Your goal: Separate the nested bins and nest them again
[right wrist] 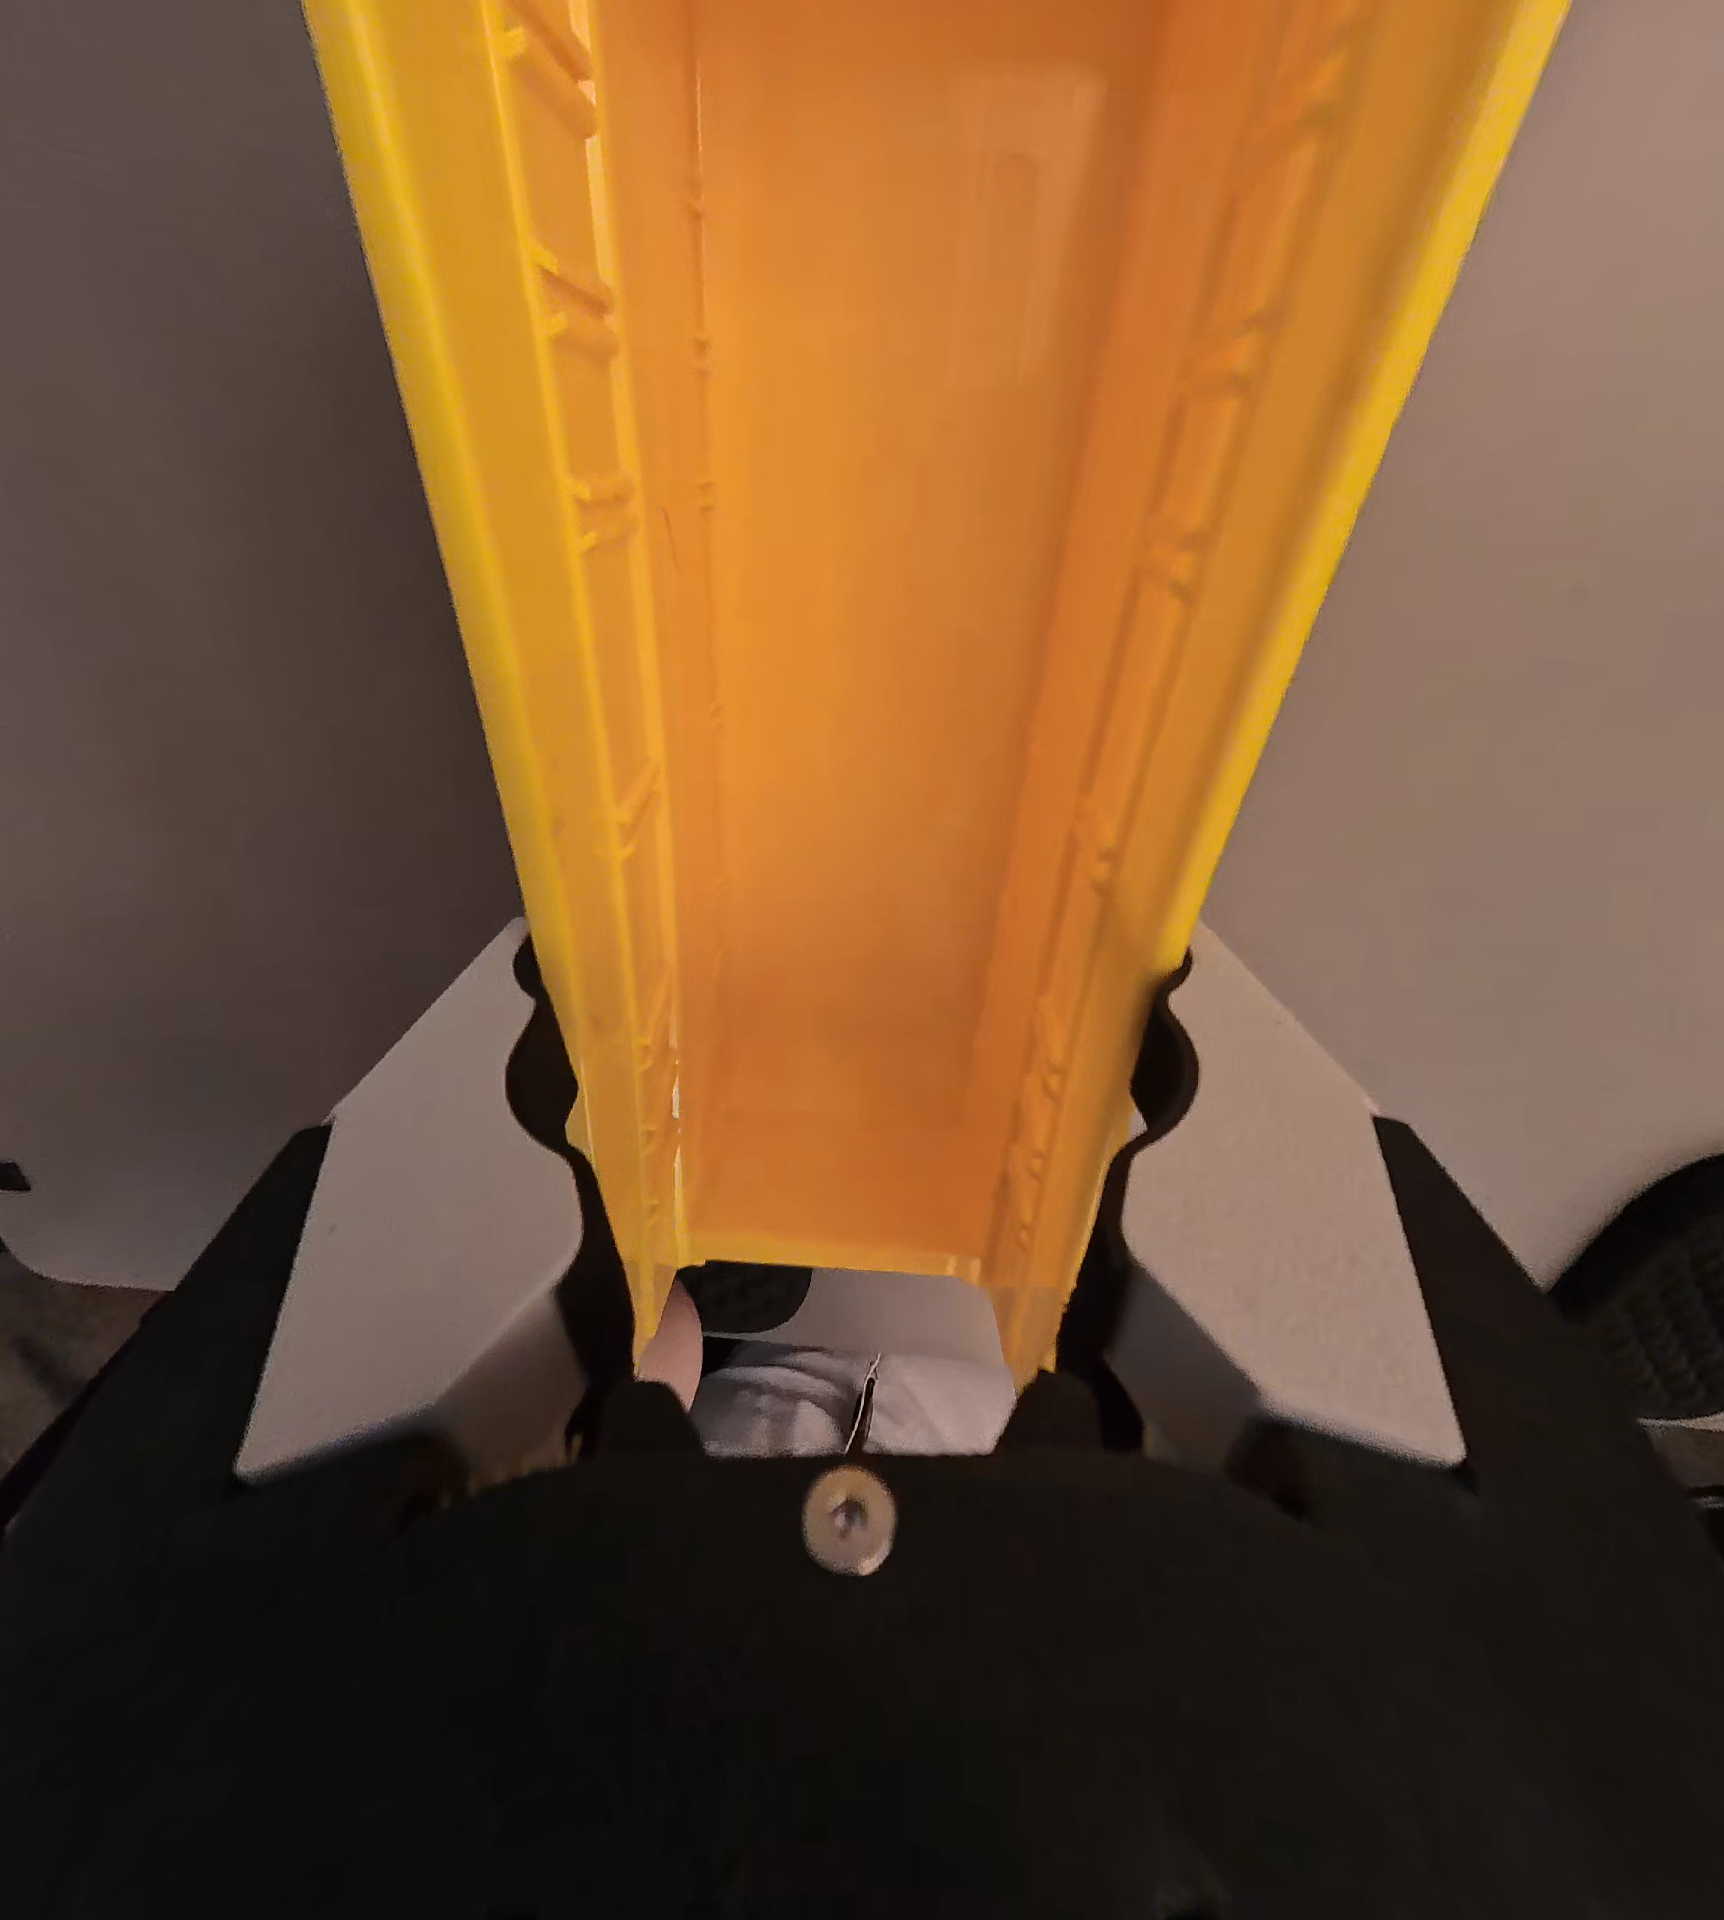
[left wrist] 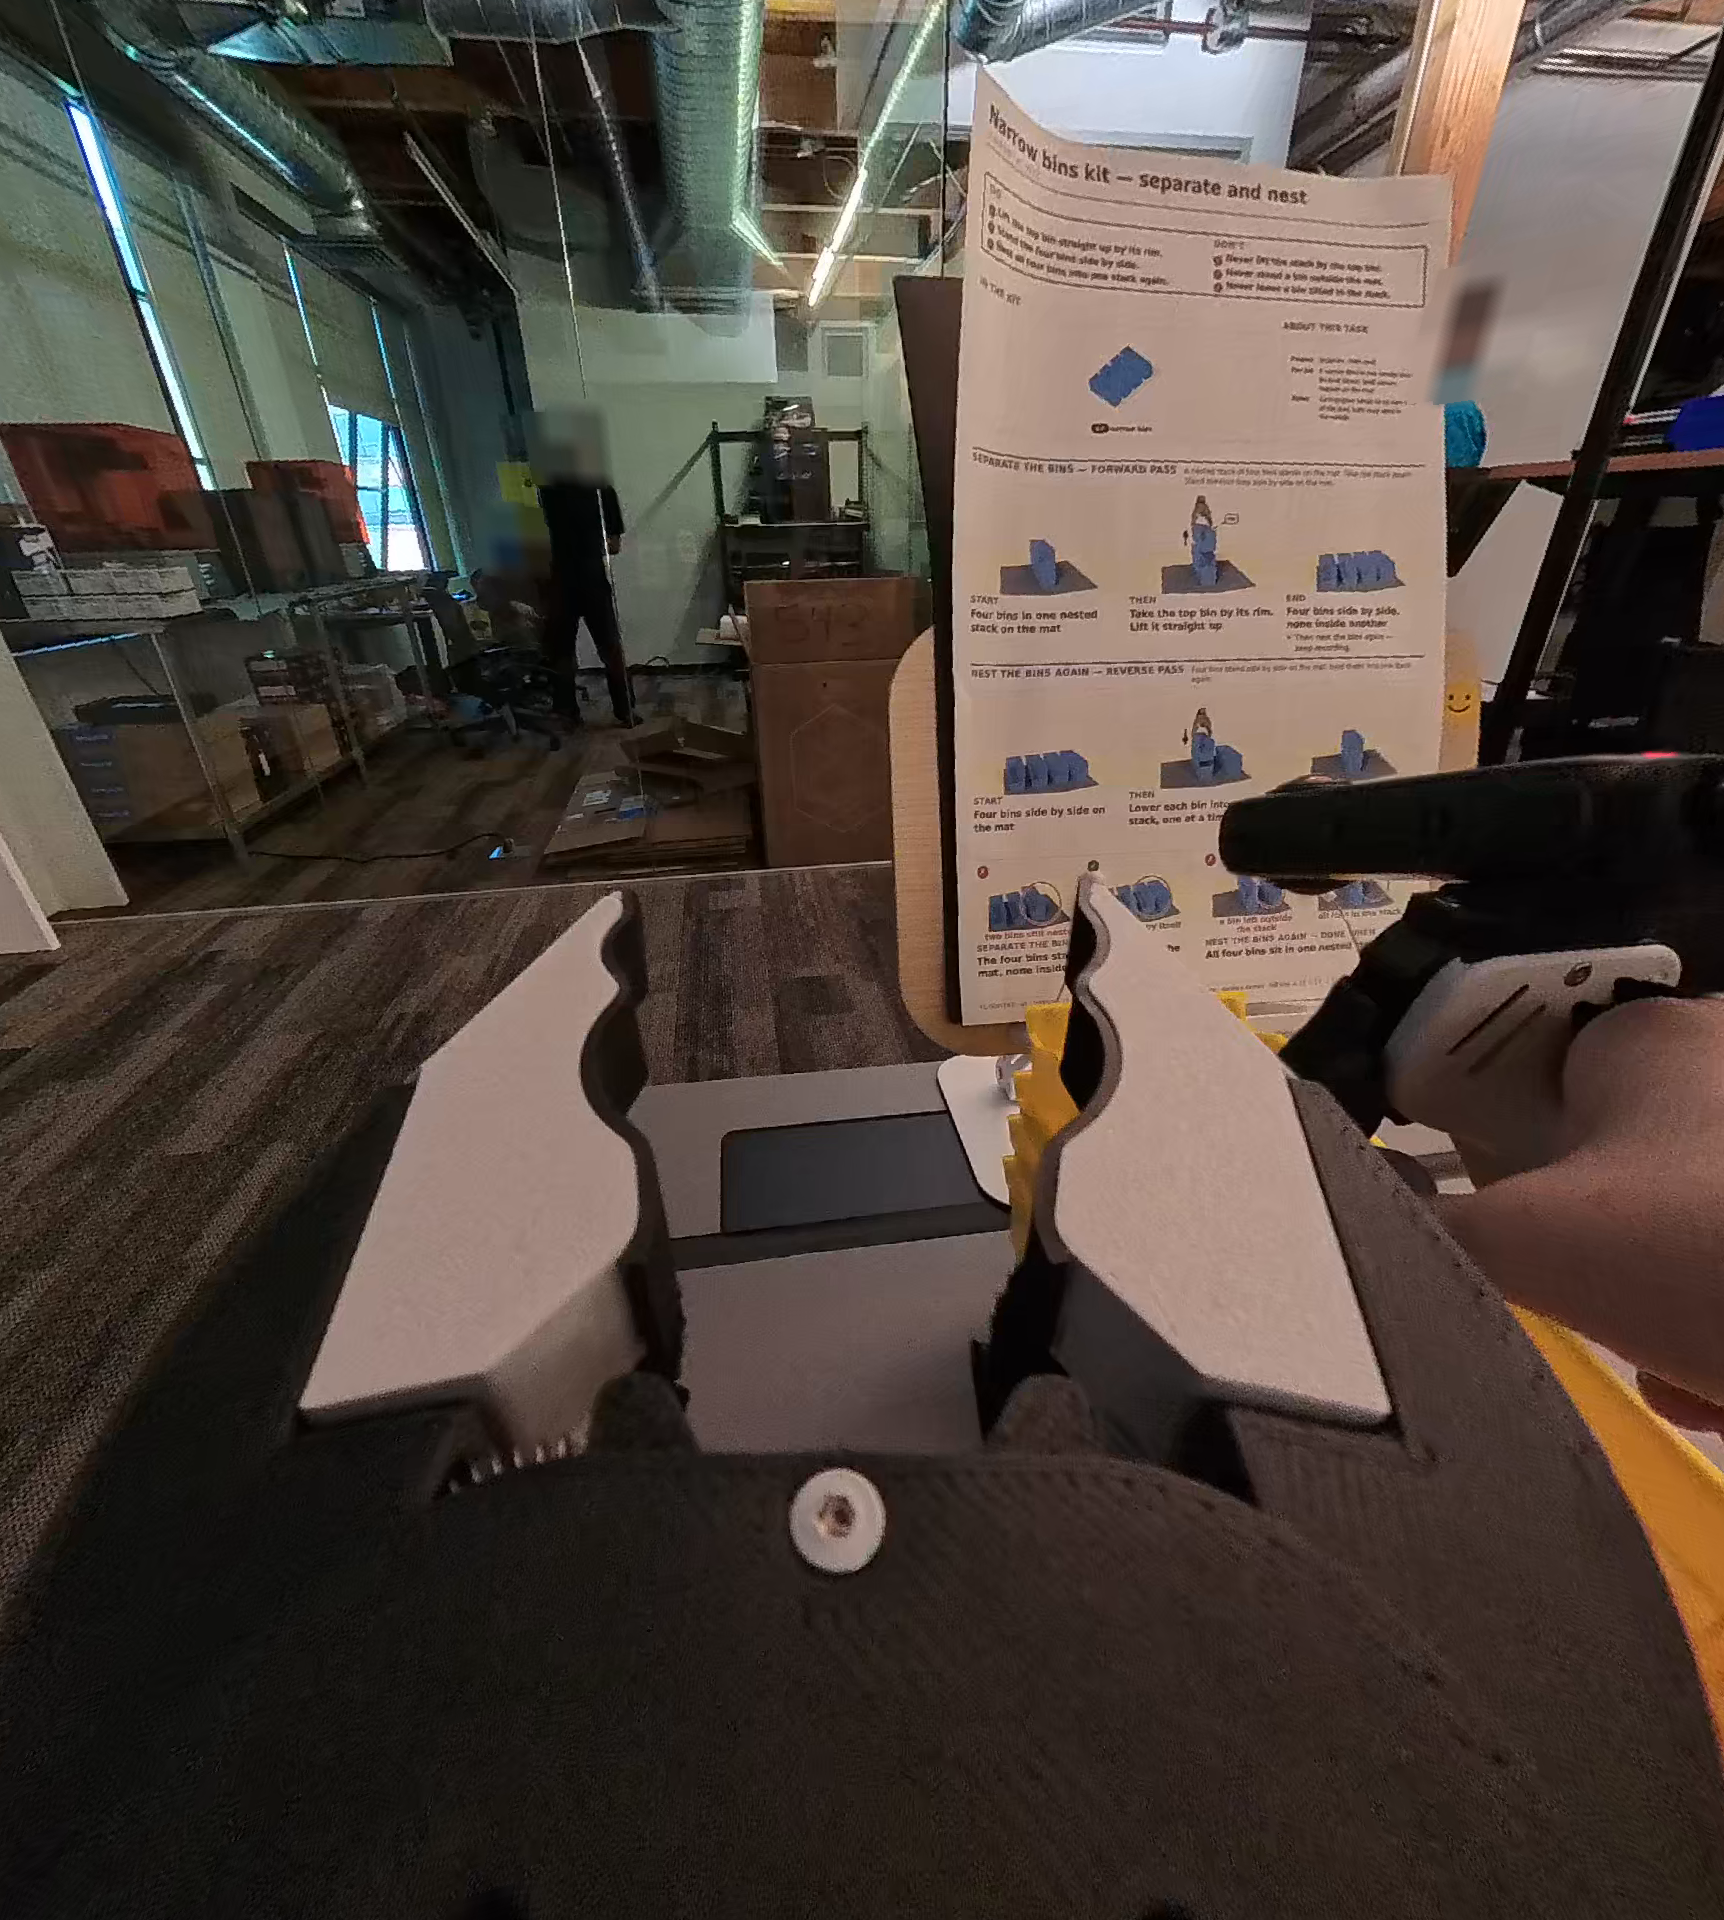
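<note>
Between my right claw's [right wrist: 853, 1039] two white fingers [right wrist: 442, 1122] a yellow bin [right wrist: 899, 623] fills the middle of the right wrist view, open side toward the camera. Both dark pads lie against its outer walls, so I am gripping it. Its far end is cut off by the top of the frame, and motion blur softens its ribbed rims. How many bins sit nested there I cannot tell. Below its near end, a bit of pale cloth and a fingertip show, mostly hidden.

My left claw [left wrist: 853, 914] stands open with only grey carpet [left wrist: 214, 1039] beyond the gap. At right in that view, its right finger [left wrist: 1180, 1174] covers most of some yellow bins [left wrist: 1034, 1049], and my forearm and the other handle [left wrist: 1460, 821] hide the lower corner of a printed sheet [left wrist: 1201, 520].
</note>
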`<state>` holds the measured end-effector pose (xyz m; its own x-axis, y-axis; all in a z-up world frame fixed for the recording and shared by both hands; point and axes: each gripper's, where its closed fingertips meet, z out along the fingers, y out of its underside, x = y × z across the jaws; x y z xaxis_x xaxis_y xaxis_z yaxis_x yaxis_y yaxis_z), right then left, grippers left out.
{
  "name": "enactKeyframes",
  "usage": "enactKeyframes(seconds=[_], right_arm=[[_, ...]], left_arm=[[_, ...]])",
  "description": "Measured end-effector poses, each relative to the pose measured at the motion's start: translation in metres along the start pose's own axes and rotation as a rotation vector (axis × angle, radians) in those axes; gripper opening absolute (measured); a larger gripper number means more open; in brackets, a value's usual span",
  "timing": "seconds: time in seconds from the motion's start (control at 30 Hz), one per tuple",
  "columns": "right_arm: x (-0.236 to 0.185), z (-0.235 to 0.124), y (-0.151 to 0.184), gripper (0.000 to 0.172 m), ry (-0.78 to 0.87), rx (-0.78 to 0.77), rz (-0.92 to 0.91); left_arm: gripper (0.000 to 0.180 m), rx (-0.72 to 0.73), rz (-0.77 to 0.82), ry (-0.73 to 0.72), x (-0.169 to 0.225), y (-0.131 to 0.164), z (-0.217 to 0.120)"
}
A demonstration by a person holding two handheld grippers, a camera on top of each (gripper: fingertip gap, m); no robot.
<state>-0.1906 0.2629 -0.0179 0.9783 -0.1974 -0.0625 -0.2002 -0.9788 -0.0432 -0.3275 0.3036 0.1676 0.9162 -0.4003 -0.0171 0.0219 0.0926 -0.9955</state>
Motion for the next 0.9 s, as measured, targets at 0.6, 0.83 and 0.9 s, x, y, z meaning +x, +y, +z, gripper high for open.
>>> enactKeyframes(seconds=[0.6, 0.83, 0.9], right_arm=[[0.041, -0.131, 0.006, 0.112, -0.131, 0.114, 0.001], [0.114, -0.090, 0.000, 0.112, -0.061, 0.195, 0.038], [0.130, -0.063, -0.002, 0.111, -0.054, 0.218, 0.047]], left_arm=[[0.078, 0.128, -0.077, 0.069, 0.009, -0.037, -0.031], [0.078, 0.152, -0.088, 0.091, 0.012, -0.044, -0.038], [0.078, 0.147, -0.086, 0.095, 0.014, -0.043, -0.038]])
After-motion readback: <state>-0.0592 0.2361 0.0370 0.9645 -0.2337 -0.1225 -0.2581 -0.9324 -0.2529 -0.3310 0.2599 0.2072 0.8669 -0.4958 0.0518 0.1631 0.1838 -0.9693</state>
